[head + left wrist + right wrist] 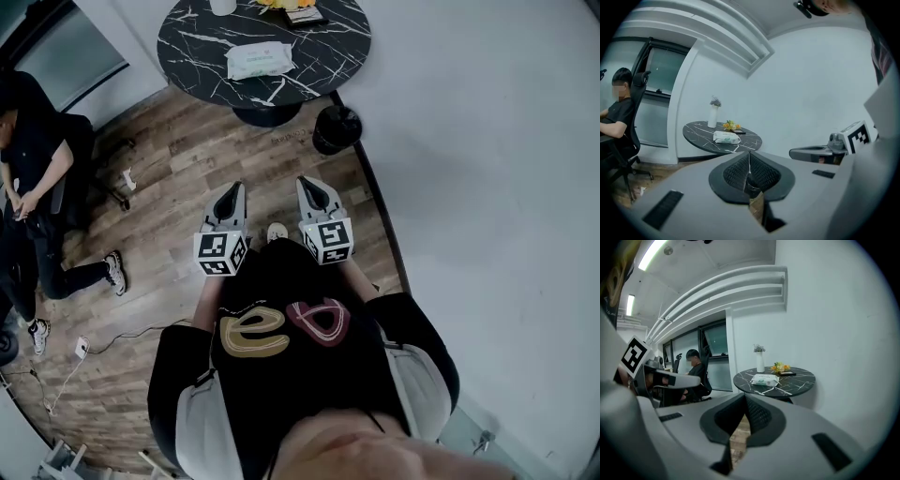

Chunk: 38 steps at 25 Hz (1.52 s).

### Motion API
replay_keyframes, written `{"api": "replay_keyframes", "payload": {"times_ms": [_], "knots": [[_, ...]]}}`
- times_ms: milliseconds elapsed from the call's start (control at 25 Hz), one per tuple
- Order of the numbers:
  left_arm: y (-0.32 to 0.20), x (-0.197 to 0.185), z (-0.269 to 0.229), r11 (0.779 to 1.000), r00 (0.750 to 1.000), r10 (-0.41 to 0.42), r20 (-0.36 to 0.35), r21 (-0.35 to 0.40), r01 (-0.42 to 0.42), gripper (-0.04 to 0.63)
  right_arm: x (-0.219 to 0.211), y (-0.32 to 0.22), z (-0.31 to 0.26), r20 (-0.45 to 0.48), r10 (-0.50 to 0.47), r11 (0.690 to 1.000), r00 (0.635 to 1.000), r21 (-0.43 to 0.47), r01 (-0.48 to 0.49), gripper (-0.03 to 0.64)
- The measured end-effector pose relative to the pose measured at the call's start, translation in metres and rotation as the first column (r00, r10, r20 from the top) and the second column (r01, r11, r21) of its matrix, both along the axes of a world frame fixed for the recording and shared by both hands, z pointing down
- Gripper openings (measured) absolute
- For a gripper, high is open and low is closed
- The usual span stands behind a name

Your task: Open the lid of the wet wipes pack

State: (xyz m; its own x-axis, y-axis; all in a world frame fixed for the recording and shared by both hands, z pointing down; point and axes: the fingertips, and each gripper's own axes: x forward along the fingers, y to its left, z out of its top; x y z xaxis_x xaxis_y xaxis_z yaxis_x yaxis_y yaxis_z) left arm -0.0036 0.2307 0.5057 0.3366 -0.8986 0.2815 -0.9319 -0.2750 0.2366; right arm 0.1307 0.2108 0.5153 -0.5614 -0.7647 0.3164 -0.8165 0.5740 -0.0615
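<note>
On the round dark desk (pixel 197 47), near its centre, the wet wipes pack (pixel 260 60) lies flat. We judge it a light, soft film pouch with a stiffer hinged lid. Take the lid by its free edge and steady the pouch body, since a light pack may lift with the lid. The lid itself is too small to make out here.

Well short of the desk, the left tool (pixel 228 202) and right tool (pixel 317 194) are both closed and empty.

At the desk's far edge, a white vase (pixel 760 361) holds a small sprig. Beside the desk's foot stands a black bin (pixel 336 128); its contents do not show.
</note>
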Motion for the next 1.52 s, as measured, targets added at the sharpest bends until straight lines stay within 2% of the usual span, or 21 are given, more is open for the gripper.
{"api": "replay_keyframes", "payload": {"times_ms": [320, 520, 680, 920, 1160, 1520], "knots": [[-0.022, 0.015, 0.007, 1.0, 1.0, 0.012, 0.001, -0.025, -0.012, 0.018, 0.016, -0.023, 0.01, 0.005, 0.009, 0.999, 1.0, -0.032, -0.009, 0.011], [-0.041, 0.01, 0.011, 0.999, 1.0, 0.027, -0.003, -0.029, -0.027, 0.018, 0.006, -0.036, 0.012, -0.016, 0.001, 1.0, 1.0, -0.022, -0.001, 0.011], [-0.068, 0.0, 0.009, 0.998, 0.998, 0.058, -0.003, -0.022, -0.058, 0.018, 0.001, -0.059, 0.011, -0.008, 0.049, 0.999, 0.999, -0.023, -0.049, 0.011], [-0.121, -0.033, 0.005, 0.995, 0.995, 0.103, -0.007, -0.016, -0.103, 0.018, -0.017, -0.1, 0.011, -0.008, 0.124, 0.992, 0.992, -0.036, -0.124, 0.011], [-0.173, -0.067, 0.005, 0.989, 0.989, 0.144, -0.015, -0.022, -0.145, 0.018, -0.039, -0.15, 0.009, 0.052, 0.237, 0.97, 0.97, -0.065, -0.233, 0.011], [-0.234, -0.117, 0.006, 0.969, 0.969, 0.246, -0.019, -0.03, -0.246, 0.018, -0.084, -0.193, 0.011, 0.045, 0.335, 0.941, 0.941, -0.075, -0.331, 0.011]]}}
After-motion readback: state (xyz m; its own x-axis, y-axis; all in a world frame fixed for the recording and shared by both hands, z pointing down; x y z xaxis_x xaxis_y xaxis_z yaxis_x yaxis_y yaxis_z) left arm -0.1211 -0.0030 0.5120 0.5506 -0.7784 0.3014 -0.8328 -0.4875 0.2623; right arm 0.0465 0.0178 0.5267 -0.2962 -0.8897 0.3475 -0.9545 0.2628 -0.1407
